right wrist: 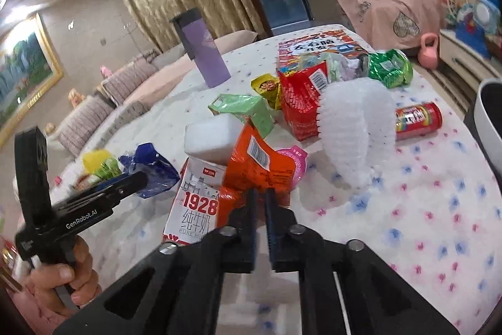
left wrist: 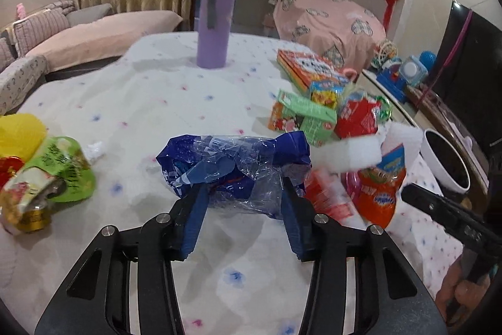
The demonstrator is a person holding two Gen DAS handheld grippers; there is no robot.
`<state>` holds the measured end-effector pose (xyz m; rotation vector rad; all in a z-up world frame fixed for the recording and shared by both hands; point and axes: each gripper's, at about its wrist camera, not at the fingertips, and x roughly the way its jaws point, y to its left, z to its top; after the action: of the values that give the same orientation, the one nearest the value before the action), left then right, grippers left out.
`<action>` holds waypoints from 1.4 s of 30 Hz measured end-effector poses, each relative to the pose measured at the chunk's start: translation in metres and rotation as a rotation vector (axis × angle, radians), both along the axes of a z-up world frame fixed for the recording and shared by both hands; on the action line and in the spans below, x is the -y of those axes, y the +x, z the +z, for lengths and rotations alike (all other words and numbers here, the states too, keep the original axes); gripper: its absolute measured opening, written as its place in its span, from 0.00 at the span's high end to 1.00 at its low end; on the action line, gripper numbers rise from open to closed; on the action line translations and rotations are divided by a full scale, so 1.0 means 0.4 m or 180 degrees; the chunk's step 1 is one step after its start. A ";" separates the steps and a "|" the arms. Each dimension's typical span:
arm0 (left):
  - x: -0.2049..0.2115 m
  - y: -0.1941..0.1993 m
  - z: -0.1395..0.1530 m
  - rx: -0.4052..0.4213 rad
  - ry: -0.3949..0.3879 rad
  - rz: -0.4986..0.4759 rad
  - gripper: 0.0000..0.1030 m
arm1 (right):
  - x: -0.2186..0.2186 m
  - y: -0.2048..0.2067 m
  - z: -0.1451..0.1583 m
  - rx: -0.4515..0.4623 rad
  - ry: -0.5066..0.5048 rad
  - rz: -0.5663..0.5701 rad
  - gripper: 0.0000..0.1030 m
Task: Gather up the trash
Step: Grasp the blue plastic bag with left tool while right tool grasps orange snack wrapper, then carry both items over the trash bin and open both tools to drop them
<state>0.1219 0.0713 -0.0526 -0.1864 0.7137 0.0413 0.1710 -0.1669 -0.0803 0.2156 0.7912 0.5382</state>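
1. My left gripper [left wrist: 243, 193] has its blue-padded fingers [left wrist: 196, 209] pressed on either side of a crumpled blue and clear plastic wrapper [left wrist: 232, 165], which lies on the white tablecloth with small blue and pink flowers [left wrist: 157, 102].
2. My right gripper [right wrist: 260, 203] has its fingers nearly together, pinching the lower edge of an orange foil snack bag [right wrist: 254, 162].
3. That orange bag leans against a white milk carton with red "1928" lettering [right wrist: 196, 206], with a white foam block [right wrist: 213, 137] resting on top of them.
4. From the right wrist view I see a white foam fruit net [right wrist: 354, 127] just beside the orange bag, and a red cylindrical snack can [right wrist: 419, 121] lying on its side beyond it.
5. A red crinkled packet [right wrist: 301, 96], a green carton [right wrist: 248, 110] and a shiny green wrapper [right wrist: 389, 68] are heaped further back.
6. A tall lilac tumbler with a grey lid [left wrist: 213, 24] stands upright, well apart from the litter.
7. On the left, a green spouted pouch [left wrist: 53, 175] lies near a yellow piece [left wrist: 18, 132].
8. A hand [right wrist: 59, 275] grips the left tool's handle.
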 end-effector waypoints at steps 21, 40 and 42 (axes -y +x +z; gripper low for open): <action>0.153 -0.045 0.107 0.0289 -0.0073 -0.0546 0.57 | 0.054 -0.033 0.044 0.0208 -0.0073 -0.0148 0.78; 0.572 0.031 0.109 0.0159 -0.0017 -0.1642 0.57 | 0.473 -0.121 0.089 0.0310 0.0048 -0.1144 0.78; 0.610 0.049 0.105 0.0112 -0.0036 -0.1724 0.57 | 0.511 -0.114 0.087 0.0302 0.0073 -0.1225 0.78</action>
<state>0.1413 -0.1727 -0.0107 0.0001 0.7103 -0.4817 0.1254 -0.3712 -0.0454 0.3522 0.6310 0.1923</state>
